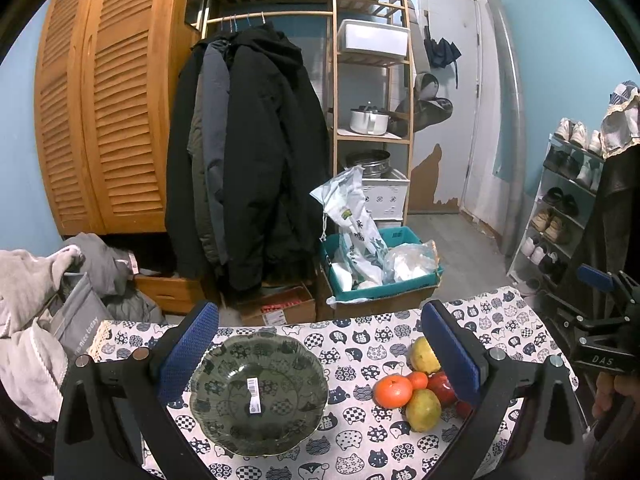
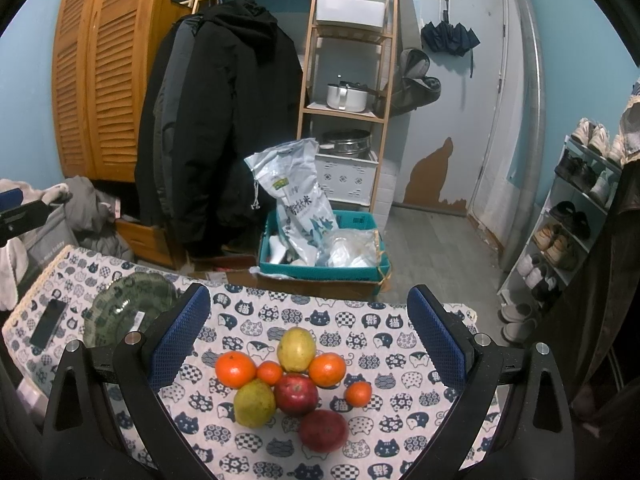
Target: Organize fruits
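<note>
On the worktop (image 2: pixel 404 432), a plate (image 2: pixel 128 304) lies left of clustered fruit (image 2: pixel 296 380), with a phone (image 2: pixel 49 322) further left; behind stands a crate (image 2: pixel 324 268) on the floor.

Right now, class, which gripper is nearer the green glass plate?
Left. The left gripper hangs open right over the green glass plate; the right gripper is over the fruit pile, off to the side.

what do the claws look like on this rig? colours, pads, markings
Both match: the left claw and right claw have black angular plastic frames with triangular cut-outs and silver round bolts. Each finger carries a flat blue dimpled rubber pad. White "DAS" lettering marks the right claw's black body in the left wrist view. No cables visible.
</note>
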